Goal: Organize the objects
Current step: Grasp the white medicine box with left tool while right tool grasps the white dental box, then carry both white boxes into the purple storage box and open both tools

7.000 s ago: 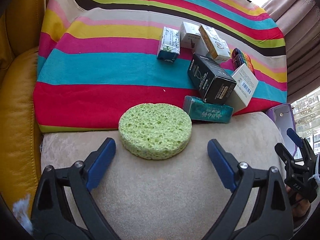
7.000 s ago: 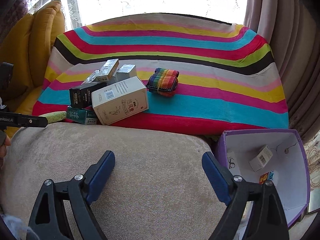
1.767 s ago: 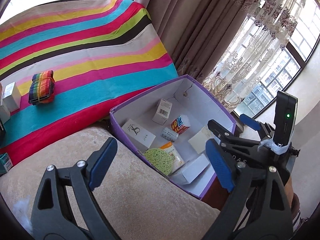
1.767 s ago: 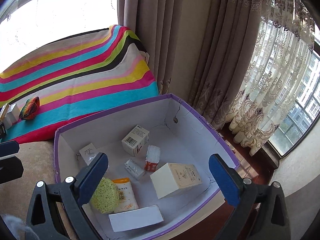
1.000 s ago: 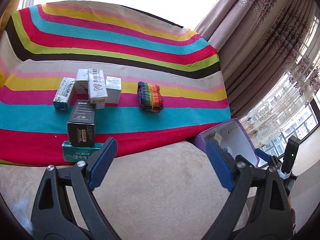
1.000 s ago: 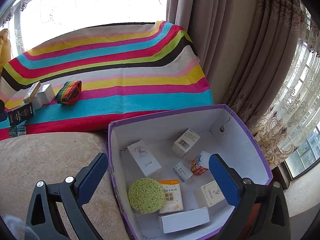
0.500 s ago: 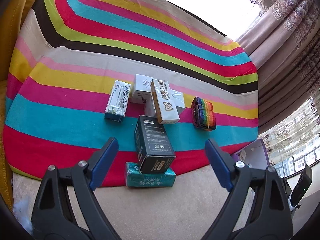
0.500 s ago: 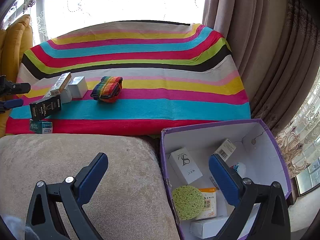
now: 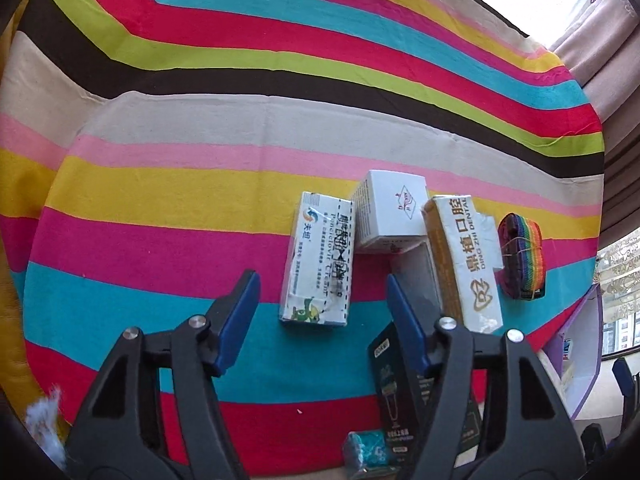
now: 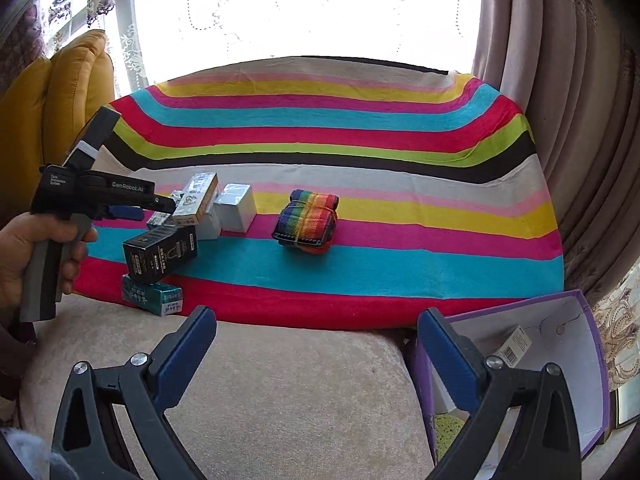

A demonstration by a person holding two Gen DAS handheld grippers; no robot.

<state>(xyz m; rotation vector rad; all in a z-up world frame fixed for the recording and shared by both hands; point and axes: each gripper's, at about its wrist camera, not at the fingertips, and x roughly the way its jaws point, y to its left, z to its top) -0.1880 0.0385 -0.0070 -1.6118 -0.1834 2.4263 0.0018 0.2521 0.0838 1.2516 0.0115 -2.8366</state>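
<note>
Change: the left gripper (image 9: 322, 294) has swung from the purple box (image 10: 592, 364) to the cartons, its jaws just narrowing, nothing pinched.
Left wrist view: jaws half spread above the striped cloth (image 9: 160, 200), the green-and-white carton (image 9: 318, 258) lying beyond the tips, the black carton (image 9: 394, 384) by the right finger.
Right wrist view: the right gripper (image 10: 316, 334), jaws wide and empty, over the beige cushion (image 10: 300, 380); rainbow bundle (image 10: 308, 218) well ahead.

The striped cloth (image 9: 200, 184) looked matt and woven. The black box (image 10: 160, 254) was glossy card, the cushion (image 10: 280, 380) plush beige fabric, the chair (image 10: 52, 120) smooth leather.
</note>
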